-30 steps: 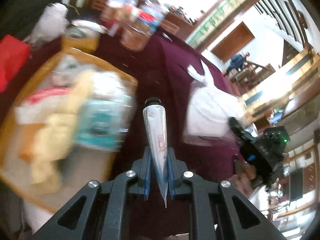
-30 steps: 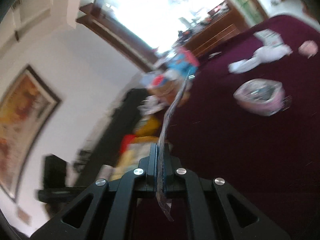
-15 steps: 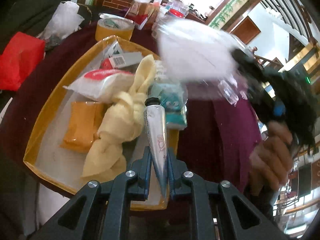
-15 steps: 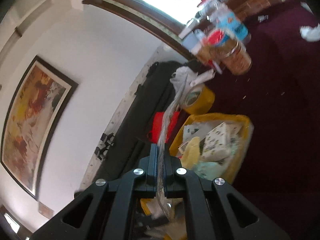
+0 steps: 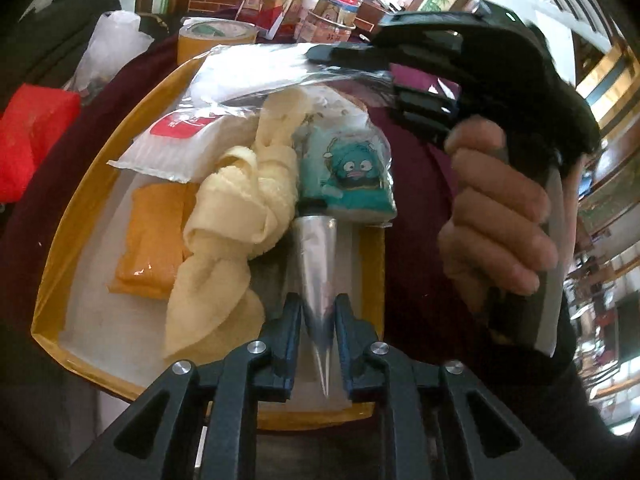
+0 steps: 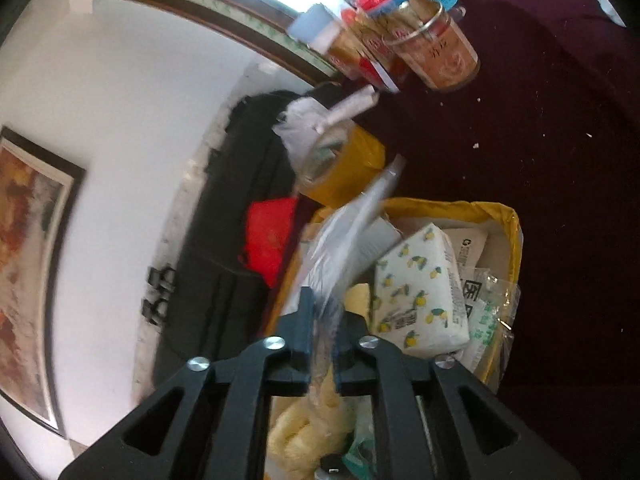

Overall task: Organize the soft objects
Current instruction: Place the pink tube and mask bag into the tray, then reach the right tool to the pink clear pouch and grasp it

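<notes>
Centrally in the left wrist view, a yellow tray [image 5: 60, 264] is seen on a dark maroon tablecloth [image 5: 412, 208], filling the left and middle of the frame. Inside it are laid a knotted pale yellow towel [image 5: 236, 240], a white pouch with a red label [image 5: 180, 148] toward the upper left, an orange packet [image 5: 154, 240] at the left, and a teal cartoon-printed pack [image 5: 352, 172] at the centre. A silver tube [image 5: 316, 272] is clamped between the fingers of the left gripper [image 5: 318, 320] at the lower centre, its cap touching the teal pack. At the right, the right gripper [image 5: 320, 53] is held in a hand [image 5: 496, 216], and a clear plastic bag [image 5: 280, 68] is pinched in it above the tray's far end. In the right wrist view, the right gripper [image 6: 322, 344] is closed narrowly on the same bag [image 6: 344, 240], above a lemon-printed tissue pack [image 6: 420, 292]. A yellow tape roll [image 5: 218, 38] is seen beyond the tray.
</notes>
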`<move>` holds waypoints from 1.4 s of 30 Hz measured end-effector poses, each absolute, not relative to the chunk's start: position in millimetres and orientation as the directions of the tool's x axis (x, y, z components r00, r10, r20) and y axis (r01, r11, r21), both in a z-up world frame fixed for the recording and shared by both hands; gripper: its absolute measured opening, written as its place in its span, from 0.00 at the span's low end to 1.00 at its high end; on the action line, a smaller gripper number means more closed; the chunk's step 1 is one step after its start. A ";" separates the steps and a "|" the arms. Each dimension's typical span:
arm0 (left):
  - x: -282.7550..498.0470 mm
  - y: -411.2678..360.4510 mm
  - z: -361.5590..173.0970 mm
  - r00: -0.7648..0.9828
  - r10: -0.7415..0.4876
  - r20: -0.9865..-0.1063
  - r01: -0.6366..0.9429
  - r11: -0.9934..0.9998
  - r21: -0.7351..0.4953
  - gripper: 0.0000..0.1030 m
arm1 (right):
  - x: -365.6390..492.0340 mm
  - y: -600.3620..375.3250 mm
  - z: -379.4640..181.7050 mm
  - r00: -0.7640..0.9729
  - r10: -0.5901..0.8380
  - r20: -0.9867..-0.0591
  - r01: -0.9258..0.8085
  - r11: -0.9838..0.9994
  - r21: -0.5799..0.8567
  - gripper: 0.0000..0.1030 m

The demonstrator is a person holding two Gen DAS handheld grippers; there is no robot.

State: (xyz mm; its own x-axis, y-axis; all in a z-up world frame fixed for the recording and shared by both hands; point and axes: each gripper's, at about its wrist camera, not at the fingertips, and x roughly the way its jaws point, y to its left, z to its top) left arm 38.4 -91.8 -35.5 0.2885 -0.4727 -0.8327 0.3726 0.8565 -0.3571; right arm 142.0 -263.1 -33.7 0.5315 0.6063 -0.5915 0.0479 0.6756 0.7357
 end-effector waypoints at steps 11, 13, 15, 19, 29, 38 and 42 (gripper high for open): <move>8.6 -99.8 -9.3 0.404 -0.450 -0.796 0.428 0.863 -0.269 0.60 | 94.3 -301.2 4.4 0.622 0.496 -0.606 -0.041 0.793 0.608 0.63; 4.0 -101.0 -4.6 0.422 -0.440 -0.793 0.421 0.869 -0.259 0.64 | 80.5 -311.7 12.3 0.640 0.477 -0.603 -0.072 0.818 0.571 0.67; -1.4 -106.0 2.2 0.441 -0.435 -0.785 0.421 0.873 -0.247 0.70 | 66.9 -327.7 16.6 0.655 0.452 -0.605 -0.089 0.841 0.533 0.69; -1.4 -113.0 13.5 0.474 -0.435 -0.766 0.402 0.880 -0.251 0.73 | 48.6 -372.5 16.6 0.671 0.414 -0.615 -0.074 0.862 0.501 0.73; 7.2 -148.0 24.6 0.448 -0.510 -0.734 0.382 0.852 -0.358 0.79 | 55.2 -509.7 0.4 0.615 0.135 -0.777 0.201 0.926 0.320 0.73; 9.2 -157.8 17.7 0.429 -0.549 -0.718 0.380 0.830 -0.408 0.79 | 123.2 -568.2 -20.0 0.562 0.063 -0.825 0.251 0.937 0.243 0.73; 8.7 -152.1 16.1 0.436 -0.549 -0.713 0.370 0.832 -0.414 0.79 | 145.0 -587.8 -44.8 0.527 0.121 -0.841 0.266 0.917 0.299 0.73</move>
State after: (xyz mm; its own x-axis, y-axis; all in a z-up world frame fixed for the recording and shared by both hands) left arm 8.7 -152.1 16.1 0.4356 -0.5489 -0.7134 0.3703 0.8316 -0.4138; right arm 145.0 -587.8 -44.8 0.5266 0.1213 -0.8414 0.2661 0.9165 0.2987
